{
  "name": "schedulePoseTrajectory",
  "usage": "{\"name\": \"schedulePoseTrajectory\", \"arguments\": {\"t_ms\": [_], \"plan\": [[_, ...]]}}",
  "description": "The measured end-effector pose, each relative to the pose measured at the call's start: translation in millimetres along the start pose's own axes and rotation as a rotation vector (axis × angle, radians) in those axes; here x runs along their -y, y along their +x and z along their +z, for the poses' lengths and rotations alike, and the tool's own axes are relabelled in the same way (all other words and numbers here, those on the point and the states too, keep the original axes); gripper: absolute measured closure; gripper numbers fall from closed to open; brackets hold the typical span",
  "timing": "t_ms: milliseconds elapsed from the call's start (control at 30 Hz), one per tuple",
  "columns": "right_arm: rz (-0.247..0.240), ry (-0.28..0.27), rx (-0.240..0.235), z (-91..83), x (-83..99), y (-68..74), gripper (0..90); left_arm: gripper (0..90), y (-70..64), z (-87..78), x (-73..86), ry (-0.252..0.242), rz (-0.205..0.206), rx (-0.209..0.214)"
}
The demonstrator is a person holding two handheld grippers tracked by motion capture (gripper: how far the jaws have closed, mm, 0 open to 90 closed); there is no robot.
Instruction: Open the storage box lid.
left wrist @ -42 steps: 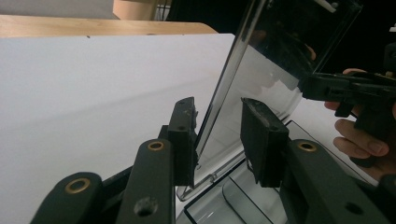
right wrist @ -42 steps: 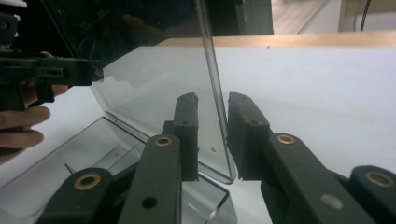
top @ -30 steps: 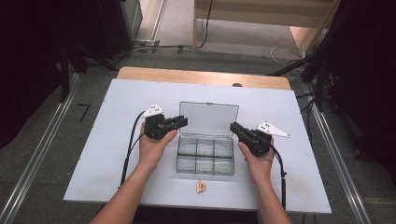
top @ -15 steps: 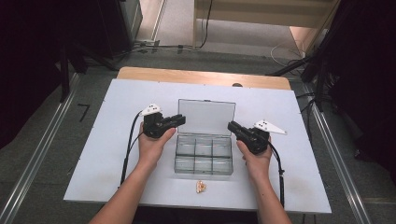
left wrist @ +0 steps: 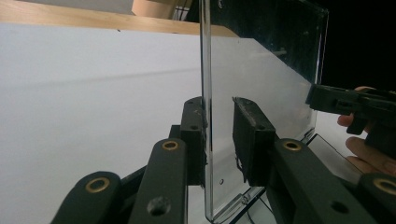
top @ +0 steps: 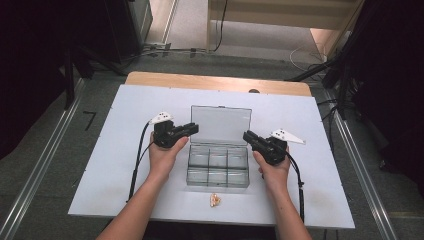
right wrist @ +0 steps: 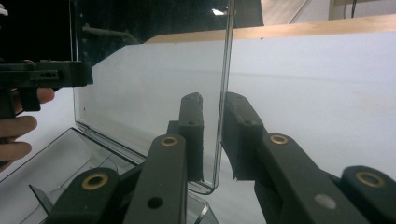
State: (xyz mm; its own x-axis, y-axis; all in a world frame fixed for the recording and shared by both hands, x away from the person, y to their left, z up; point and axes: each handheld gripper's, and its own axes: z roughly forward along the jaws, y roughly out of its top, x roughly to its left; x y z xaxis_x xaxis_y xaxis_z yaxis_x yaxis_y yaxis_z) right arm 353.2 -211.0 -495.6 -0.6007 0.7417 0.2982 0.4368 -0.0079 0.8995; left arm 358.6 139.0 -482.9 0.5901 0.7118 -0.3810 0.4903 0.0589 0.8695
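Note:
A clear plastic compartment box [top: 218, 165] sits mid-table with its lid [top: 221, 125] raised upright at the far side. My left gripper [top: 194, 128] is at the lid's left edge and my right gripper [top: 246, 136] at its right edge. In the left gripper view the lid [left wrist: 266, 60] stands between the jaws of the left gripper [left wrist: 218, 105]: one pad touches it, the other is a gap away. In the right gripper view the right gripper [right wrist: 214, 99] straddles the lid [right wrist: 149, 79], with a narrow gap on one side. Both are open.
A small tan object [top: 215, 200] lies on the white table [top: 125, 165] just in front of the box. A wooden strip [top: 200, 82] runs along the table's far edge. Cables trail back from both grippers along the forearms.
Both grippers have edged slightly inward along the lid's side edges, the right one a little left and farther away. The box and lid stay where they were.

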Motion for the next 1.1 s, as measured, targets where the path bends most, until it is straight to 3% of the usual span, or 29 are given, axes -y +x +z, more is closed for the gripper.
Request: {"name": "schedulePoseTrajectory", "arguments": {"t_ms": [333, 467, 667, 1100], "plan": [[0.025, 0.024, -0.004, 2.2, 2.4, -3.2, 74.7, 72.8, 2.3, 3.2, 1.3, 0.003, -0.018, -0.012], [0.074, 0.032, -0.032, 3.2, 3.4, -7.5, 75.8, 72.2, 3.8, 4.5, 2.0, 0.005, -0.024, -0.016], [0.109, 0.042, -0.054, 4.1, 4.7, -11.1, 75.8, 71.2, 5.7, 6.1, 2.9, 0.011, -0.027, -0.017], [0.142, 0.066, -0.069, 7.2, 7.3, -15.3, 72.8, 68.2, 9.7, 11.0, 6.2, 0.029, -0.047, -0.027]]}}
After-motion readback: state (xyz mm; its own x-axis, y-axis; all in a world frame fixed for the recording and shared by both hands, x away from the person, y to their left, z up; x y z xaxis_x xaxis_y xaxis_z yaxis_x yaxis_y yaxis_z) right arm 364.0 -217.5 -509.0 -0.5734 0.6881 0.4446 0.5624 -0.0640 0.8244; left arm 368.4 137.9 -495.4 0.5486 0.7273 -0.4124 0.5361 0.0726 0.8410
